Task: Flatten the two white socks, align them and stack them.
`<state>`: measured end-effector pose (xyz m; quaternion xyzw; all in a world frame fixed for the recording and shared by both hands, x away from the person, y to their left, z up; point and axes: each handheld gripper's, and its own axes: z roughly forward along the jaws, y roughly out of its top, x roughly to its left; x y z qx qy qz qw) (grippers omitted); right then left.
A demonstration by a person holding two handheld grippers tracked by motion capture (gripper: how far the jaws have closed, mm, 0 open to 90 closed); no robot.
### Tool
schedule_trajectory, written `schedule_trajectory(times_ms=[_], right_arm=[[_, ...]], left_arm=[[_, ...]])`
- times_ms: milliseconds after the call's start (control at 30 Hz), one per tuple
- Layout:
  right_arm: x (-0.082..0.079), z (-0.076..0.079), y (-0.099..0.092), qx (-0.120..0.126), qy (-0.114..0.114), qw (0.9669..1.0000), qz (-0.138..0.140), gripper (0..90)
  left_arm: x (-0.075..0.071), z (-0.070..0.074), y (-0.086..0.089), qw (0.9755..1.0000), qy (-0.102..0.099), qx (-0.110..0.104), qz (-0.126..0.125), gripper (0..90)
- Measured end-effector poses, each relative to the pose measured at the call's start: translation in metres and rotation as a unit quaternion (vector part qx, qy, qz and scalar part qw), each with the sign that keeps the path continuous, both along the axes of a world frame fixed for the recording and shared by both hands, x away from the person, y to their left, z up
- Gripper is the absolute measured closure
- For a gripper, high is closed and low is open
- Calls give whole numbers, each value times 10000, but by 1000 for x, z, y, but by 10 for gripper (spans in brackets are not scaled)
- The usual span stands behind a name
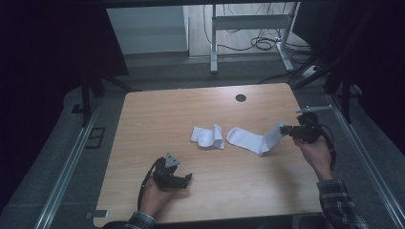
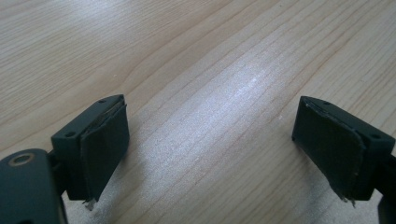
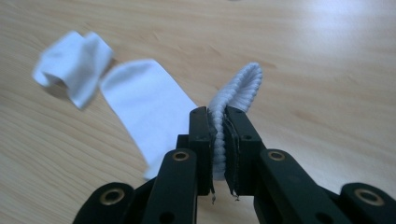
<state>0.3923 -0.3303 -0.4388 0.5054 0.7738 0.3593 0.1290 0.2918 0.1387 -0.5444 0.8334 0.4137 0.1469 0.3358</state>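
My high view's pretty dim, corners nearly black. Glare streaks the table (image 2: 243, 88) mid-frame on the left gripper view; crumpled sock (image 3: 72, 65) upper left is blurry.

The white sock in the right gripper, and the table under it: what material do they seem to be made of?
The held sock looks like soft knitted fabric, probably cotton: its cuff shows fine ribs where the right gripper pinches it. The table looks like wood-grain laminate, smooth and slightly glossy, with a pale sheen; solid wood cannot be excluded.
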Motion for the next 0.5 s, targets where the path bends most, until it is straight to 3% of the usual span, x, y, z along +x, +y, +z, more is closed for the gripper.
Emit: schedule_trajectory(times_ms=[300,500], right_arm=[[-17,-57,-24,-166,302,9991,-253,813],[-22,-73,-33,-366,342,9983,-301,759]], left_arm=[[4,0,-2,10000,-2,1,-9,111],[8,0,-4,10000,-10,14,-52,126]])
